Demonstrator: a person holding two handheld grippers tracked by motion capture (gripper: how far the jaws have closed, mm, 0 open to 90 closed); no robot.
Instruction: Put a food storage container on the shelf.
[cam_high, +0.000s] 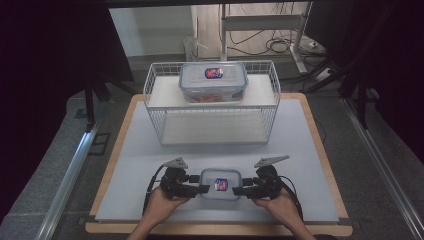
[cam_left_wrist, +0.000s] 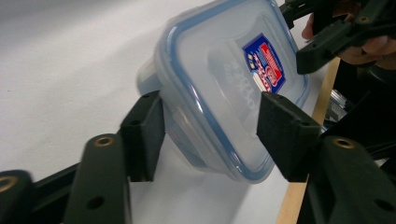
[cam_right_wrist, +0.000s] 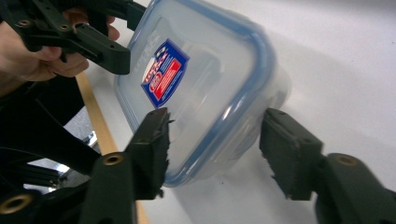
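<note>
Small clear lidded container (cam_high: 220, 183) with a blue seal and a red-and-blue sticker, sitting on the white mat (cam_high: 310, 150) near the front edge — right between both grippers. Left gripper (cam_high: 202, 189) at its left end, right gripper (cam_high: 238, 190) at its right end, both held low and roughly level, pointing in at each other.

From the left gripper view: container (cam_left_wrist: 219, 84) sits between the two black jaws, one pad against the side wall, the other up against the lid edge — looks like a pinch on that end, though can't swear to full contact. From the right gripper view: same container (cam_right_wrist: 205, 84) straddled across a corner, near pad touching the rim, far pad just beside the wall with maybe a sliver of gap. So half-closed around it on both sides, not spread wide, not pressed together.

Looks like the grab stage of a two-handed pick. Probably headed for the white wire rack (cam_high: 155, 95) farther back, where a bigger lidded box (cam_high: 213, 82) already sits on top. Next move calls for firm, even squeeze from both ends, then a level lift — slick plastic, easy to tilt or pop out.
</note>
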